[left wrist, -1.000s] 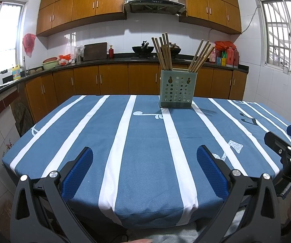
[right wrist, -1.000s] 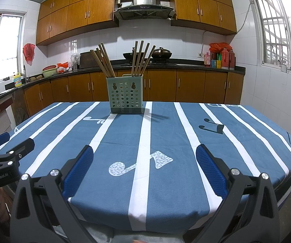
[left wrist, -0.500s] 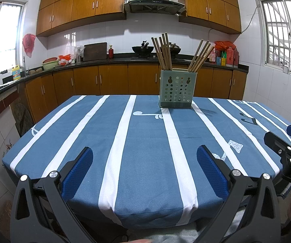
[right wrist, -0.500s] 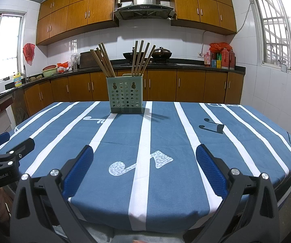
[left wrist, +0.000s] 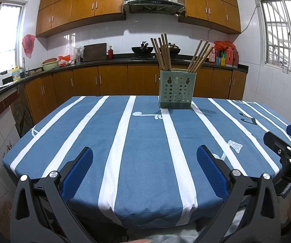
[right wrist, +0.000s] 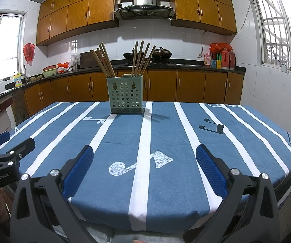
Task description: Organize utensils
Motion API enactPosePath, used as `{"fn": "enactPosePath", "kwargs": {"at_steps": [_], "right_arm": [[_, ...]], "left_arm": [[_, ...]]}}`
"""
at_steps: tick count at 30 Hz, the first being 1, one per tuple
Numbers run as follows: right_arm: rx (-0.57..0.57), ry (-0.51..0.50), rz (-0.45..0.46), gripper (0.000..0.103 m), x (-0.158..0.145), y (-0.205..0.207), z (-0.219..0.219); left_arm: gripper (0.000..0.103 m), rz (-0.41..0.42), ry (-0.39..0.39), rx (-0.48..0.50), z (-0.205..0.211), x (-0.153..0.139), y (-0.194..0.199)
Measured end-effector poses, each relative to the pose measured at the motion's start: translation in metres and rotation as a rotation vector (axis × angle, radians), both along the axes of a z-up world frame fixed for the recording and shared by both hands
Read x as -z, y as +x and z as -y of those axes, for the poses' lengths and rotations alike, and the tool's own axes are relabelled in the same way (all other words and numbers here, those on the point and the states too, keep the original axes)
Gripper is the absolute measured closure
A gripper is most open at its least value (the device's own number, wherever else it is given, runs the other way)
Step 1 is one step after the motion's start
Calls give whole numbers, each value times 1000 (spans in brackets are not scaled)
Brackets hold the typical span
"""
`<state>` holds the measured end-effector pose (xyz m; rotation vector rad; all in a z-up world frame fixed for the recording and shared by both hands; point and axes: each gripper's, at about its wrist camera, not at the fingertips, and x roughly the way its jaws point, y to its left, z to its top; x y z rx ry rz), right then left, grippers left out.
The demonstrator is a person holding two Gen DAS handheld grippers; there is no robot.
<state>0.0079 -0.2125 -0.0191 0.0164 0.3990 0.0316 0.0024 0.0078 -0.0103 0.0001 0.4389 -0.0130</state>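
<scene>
Left tool [left wrist: 145,154] and right tool [right wrist: 144,151]: I hold both wide open, empty, low in frame over near table [left wrist: 145,182] edge. Chopsticks [right wrist: 107,61] upright in holder [right wrist: 126,98], upper centre, well apart. Judgement: task done or unstarted; next move needs long forward reach.

Left tongs [left wrist: 144,167] and right tongs [right wrist: 144,167] both gape wide, side by side.

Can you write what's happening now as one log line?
left gripper: open, empty | right gripper: open, empty | wooden chopsticks: in green perforated plastic holder
</scene>
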Motion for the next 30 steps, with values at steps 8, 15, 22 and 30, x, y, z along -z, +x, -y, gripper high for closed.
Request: {"fn": "enactPosePath", "kwargs": {"at_steps": [8, 15, 22, 30], "right_arm": [[0, 0, 0, 4, 0, 0, 0], [0, 0, 0, 4, 1, 0, 0], [0, 0, 0, 4, 1, 0, 0], [0, 0, 0, 4, 1, 0, -1]], "left_arm": [[2, 1, 2, 2, 1, -3, 0], [2, 1, 2, 3, 1, -2, -1], [2, 1, 3, 2, 1, -2, 0], [2, 4, 4, 3, 1, -2, -1]]}}
